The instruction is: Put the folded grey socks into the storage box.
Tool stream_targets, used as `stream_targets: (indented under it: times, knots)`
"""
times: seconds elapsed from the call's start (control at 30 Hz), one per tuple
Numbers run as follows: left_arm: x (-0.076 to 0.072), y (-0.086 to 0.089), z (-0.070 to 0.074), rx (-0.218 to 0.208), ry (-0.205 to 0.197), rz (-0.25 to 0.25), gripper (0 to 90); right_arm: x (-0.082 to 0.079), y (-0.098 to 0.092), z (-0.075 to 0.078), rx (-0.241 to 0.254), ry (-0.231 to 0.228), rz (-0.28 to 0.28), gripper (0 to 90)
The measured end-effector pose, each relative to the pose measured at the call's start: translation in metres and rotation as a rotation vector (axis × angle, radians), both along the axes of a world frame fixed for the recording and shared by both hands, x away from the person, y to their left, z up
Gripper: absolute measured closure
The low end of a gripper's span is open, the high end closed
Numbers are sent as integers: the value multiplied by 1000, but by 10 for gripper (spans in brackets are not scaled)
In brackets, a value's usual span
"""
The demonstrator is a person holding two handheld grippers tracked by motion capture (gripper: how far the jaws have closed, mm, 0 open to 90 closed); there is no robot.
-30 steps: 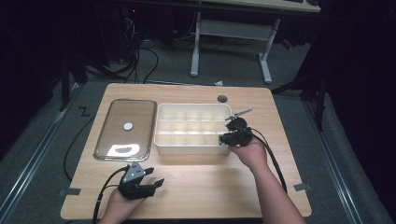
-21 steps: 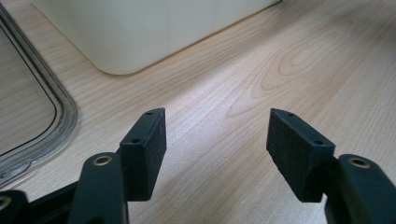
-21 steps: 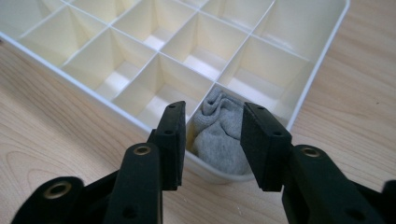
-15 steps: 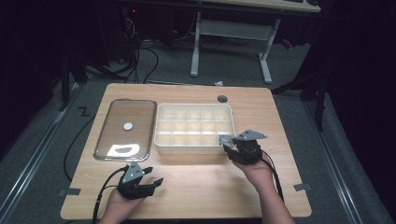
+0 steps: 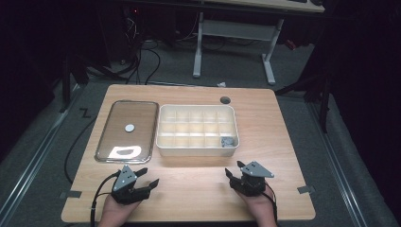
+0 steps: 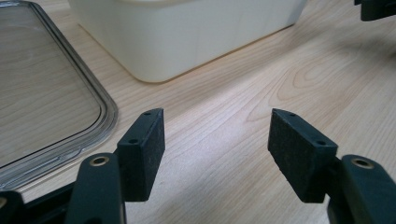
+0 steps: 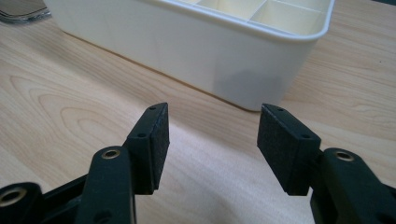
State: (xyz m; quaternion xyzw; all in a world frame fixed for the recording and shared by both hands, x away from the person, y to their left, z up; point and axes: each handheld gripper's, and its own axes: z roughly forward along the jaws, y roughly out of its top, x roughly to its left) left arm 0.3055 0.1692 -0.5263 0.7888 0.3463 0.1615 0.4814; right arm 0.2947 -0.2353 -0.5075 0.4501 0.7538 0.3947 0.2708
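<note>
A small grey object [image 5: 228, 141] in the lower-right compartment of the cream plastic divided box [image 5: 197, 149] is too small to identify. Both forearms are cut off by the high view's bottom edge.

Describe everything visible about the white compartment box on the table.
The cream-white, plastic-looking rectangular organiser box has rounded corners, a flared rim and inner dividers forming a grid of small compartments. It sits open and upright, flat on the light wooden table, right beside the clear lid. A small grey object lies in its near right corner compartment. Neither gripper touches it.
</note>
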Motion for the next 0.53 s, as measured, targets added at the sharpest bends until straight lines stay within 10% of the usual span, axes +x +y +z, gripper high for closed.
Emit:
stream_targets:
  times: [0.53]
  knots:
    - [1, 4, 3, -23, 12, 1, 361, -7, 3, -15, 20, 47, 26, 429]
